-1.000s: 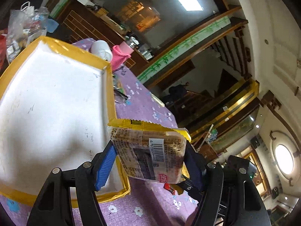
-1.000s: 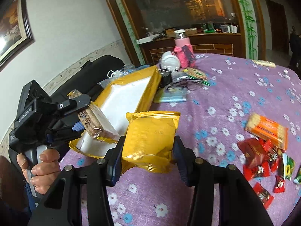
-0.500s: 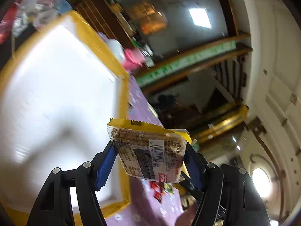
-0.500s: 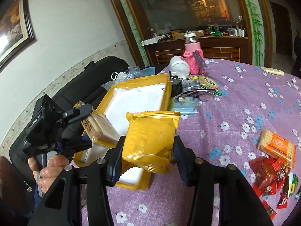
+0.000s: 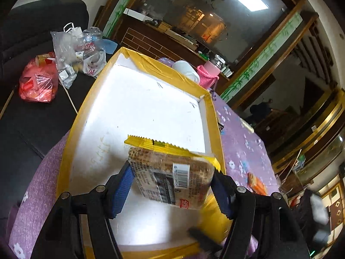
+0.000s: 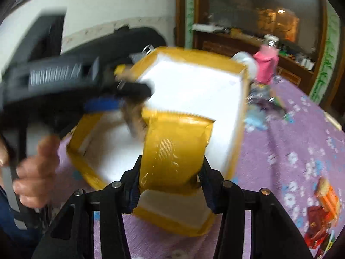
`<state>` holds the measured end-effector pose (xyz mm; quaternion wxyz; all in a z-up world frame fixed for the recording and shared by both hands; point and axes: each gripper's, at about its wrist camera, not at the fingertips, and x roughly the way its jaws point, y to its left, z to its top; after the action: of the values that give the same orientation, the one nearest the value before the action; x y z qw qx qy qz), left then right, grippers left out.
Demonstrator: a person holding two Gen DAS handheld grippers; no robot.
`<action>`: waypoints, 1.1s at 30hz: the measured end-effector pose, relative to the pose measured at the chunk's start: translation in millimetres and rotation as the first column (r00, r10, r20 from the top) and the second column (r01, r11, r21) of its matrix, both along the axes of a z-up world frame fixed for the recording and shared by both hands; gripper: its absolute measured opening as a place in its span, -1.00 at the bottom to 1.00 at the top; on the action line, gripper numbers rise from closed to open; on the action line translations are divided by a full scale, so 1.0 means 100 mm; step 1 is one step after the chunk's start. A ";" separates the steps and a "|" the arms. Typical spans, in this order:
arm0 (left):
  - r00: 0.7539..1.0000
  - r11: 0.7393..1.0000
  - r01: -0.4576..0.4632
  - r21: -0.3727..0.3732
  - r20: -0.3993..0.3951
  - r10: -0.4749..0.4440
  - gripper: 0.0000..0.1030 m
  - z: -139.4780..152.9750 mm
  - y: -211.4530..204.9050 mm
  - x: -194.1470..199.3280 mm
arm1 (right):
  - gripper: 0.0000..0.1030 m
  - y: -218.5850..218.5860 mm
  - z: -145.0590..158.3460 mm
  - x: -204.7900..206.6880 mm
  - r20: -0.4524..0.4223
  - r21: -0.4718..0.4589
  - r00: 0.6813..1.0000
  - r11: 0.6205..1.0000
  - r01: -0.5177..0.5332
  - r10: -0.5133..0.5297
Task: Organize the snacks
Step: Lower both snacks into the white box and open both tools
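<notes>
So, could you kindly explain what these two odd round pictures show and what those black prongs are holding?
Each picture comes from a fisheye camera on a hand-held gripping tool, looking along its two fingers; a person carries one in each hand. The left tool grips a clear-wrapped biscuit pack over a white tray with a yellow rim. The right tool grips a yellow snack packet over the same tray; the person's left hand shows there, blurred. More snacks lie on the purple flowered tablecloth.

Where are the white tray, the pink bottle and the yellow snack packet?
White tray [image 5: 138, 108], left wrist view, bare floor.
Pink bottle [image 5: 208, 75], left wrist view, pink sleeve.
Yellow snack packet [image 6: 174, 146], right wrist view, front face.
</notes>
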<state>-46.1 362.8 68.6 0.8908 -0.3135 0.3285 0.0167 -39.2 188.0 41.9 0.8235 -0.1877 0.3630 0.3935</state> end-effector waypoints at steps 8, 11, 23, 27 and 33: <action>0.995 0.997 0.075 0.009 -0.069 -0.074 0.40 -0.01 -0.24 -0.23 | -0.11 -0.37 -0.10 -0.23 -0.154 -0.024 0.987 0.998 -0.058 0.053; 0.989 0.992 0.121 0.024 -0.084 -0.118 0.40 0.03 -0.39 -0.31 | -0.11 -0.60 -0.09 -0.36 -0.219 -0.026 0.972 0.995 -0.097 0.089; 0.974 0.988 0.086 0.128 -0.221 -0.056 0.40 0.18 -0.38 0.37 | -0.12 -0.45 0.43 0.42 -0.162 0.061 0.976 0.985 0.159 -0.147; 0.961 0.987 0.064 0.148 -0.275 -0.021 0.40 0.04 -0.29 0.67 | -0.12 -0.23 0.27 0.81 -0.177 0.032 0.970 0.984 0.176 -0.168; 0.964 0.987 0.044 0.152 -0.268 -0.001 0.41 -0.11 -0.19 0.92 | -0.12 -0.04 0.00 1.12 -0.164 -0.043 0.970 0.983 0.178 -0.182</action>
<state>46.3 343.8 57.3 0.8605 -0.2338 0.4466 0.0743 72.9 184.3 41.8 0.8197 -0.1321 0.4518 0.3264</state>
